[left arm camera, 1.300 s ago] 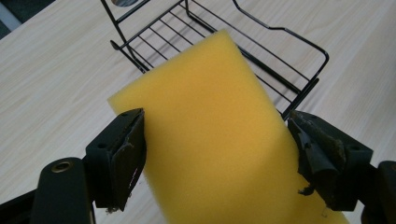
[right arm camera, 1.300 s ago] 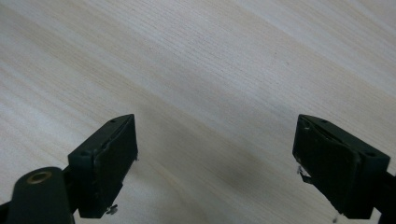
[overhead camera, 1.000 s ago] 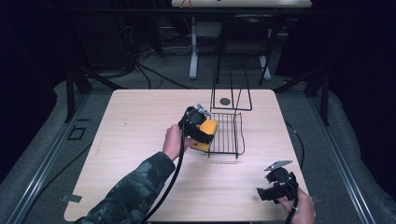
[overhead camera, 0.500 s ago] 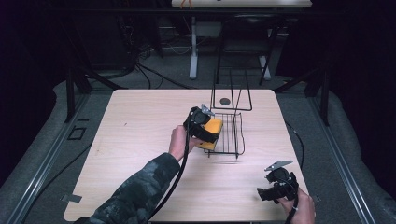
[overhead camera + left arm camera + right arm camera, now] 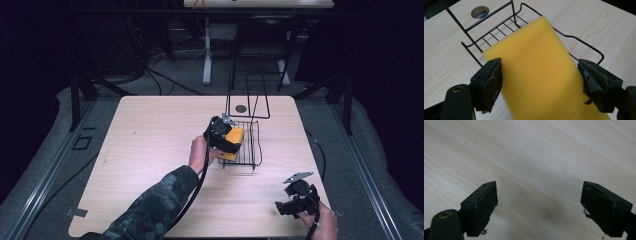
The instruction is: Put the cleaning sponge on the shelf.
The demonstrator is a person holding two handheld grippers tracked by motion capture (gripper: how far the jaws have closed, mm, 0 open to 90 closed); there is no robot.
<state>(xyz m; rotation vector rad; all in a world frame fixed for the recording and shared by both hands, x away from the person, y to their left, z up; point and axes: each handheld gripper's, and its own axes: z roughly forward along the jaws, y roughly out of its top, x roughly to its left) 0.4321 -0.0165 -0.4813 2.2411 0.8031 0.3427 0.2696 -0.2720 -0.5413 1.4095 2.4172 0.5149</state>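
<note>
Left tongs: positioned at the near left edge of the wire basket; jaws spread to either side of the yellow sponge; in the left gripper view the left jaw lies against the sponge edge, while the right jaw shows a slight gap, so whether the sponge is firmly clamped cannot be told
Right tongs: held low over the near right corner of the counter; jaws wide apart with nothing between them; bare wood grain below in the right gripper view
Yellow sponge: a flat foam slab, tilted, far end extending over the basket floor, near end between the left jaws; seen from the high view it sits at the basket's left rim
Wire basket: black, shallow, open at the top, standing right of centre on the counter; a tall wire frame rises at its far side, near a round hole in the counter
Probable step: placing the sponge into the basket, or lifting it out; the direction cannot be determined
Risk 1: soft foam may slip or pivot if the jaws do not press evenly
Risk 2: the sponge's near end may catch on the rim and tip outward onto the counter
Risk 3: the light basket, unrestrained by the right tongs, may slide or tilt if pushed
</note>
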